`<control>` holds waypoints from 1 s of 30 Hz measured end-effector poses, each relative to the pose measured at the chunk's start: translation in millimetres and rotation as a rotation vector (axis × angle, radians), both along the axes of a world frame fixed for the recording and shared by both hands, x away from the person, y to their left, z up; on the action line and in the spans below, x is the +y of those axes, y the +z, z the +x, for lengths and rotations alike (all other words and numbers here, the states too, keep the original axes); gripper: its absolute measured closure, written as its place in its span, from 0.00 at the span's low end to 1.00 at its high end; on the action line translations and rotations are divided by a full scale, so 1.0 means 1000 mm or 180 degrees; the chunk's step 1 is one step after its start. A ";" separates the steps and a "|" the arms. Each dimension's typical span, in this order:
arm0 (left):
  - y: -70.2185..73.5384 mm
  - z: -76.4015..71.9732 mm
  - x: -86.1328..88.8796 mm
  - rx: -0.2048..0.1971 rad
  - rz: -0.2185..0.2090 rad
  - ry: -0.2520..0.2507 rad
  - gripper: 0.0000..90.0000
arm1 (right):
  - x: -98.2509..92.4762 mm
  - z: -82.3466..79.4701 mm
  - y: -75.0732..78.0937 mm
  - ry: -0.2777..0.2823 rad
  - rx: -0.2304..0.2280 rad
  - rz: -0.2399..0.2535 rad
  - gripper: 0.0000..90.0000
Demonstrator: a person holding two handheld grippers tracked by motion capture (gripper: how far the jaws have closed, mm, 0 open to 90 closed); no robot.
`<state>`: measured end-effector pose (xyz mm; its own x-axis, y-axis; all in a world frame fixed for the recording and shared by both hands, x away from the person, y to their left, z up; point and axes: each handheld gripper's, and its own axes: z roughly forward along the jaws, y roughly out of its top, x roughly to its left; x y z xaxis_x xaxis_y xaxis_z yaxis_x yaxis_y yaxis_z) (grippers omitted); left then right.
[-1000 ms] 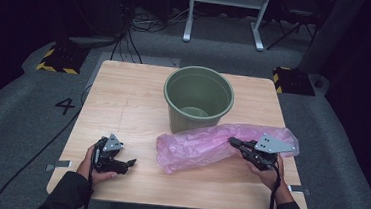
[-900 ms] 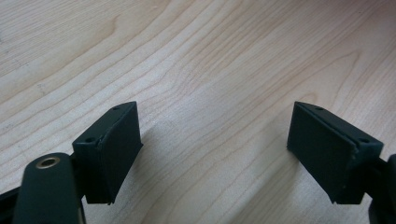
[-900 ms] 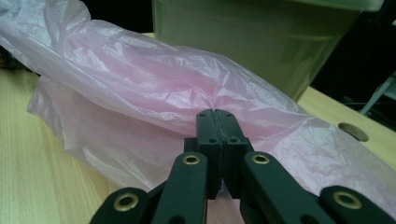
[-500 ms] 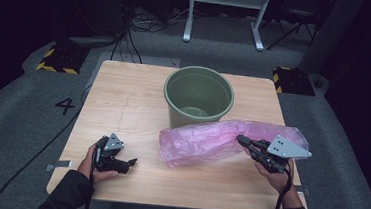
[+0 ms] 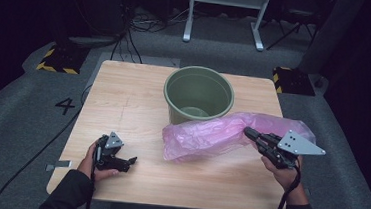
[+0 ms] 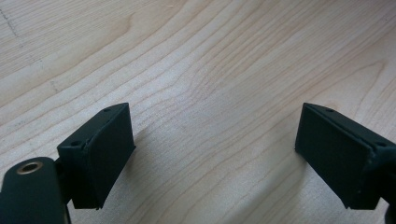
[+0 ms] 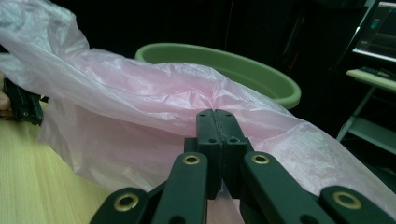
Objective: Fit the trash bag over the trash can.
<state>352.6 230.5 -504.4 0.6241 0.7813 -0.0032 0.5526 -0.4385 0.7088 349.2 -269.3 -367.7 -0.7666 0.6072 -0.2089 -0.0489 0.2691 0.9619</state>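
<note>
Right gripper (image 5: 249,134), jaws clamped on the pink bag (image 5: 206,136), should lift it toward the green bucket (image 5: 199,93) (left gripper (image 5: 128,162) gapes wide, holding nothing).

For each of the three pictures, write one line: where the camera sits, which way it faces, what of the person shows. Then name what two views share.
High view: above the person's side, facing forward and down on the table; both forearms, left gripper, right gripper.
Left gripper view: on the left gripper, facing down at bare wood between its open fingers.
Right gripper view: on the right gripper, facing level along shut fingers pinching the pink bag.
Shared by the high and right gripper views: bag, green bucket.
</note>
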 end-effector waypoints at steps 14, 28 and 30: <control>0.000 0.001 0.000 0.0000 0.0005 -0.0017 0.13 | -0.016 -0.022 0.017 -0.0041 -0.0197 0.0116 1.00; 0.000 0.002 0.000 0.0011 0.0006 -0.0050 0.13 | -0.017 -0.014 0.043 -0.0149 -0.0300 0.0161 1.00; 0.001 0.002 0.000 0.0034 0.0020 -0.0045 0.13 | -0.017 -0.012 0.047 -0.0180 -0.0310 0.0156 1.00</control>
<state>354.2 230.7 -503.3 0.6351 0.7724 -0.0049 0.5537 -0.4509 0.7001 337.5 -286.0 -320.2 -0.7085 0.6601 -0.2497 -0.1290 0.2268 0.9654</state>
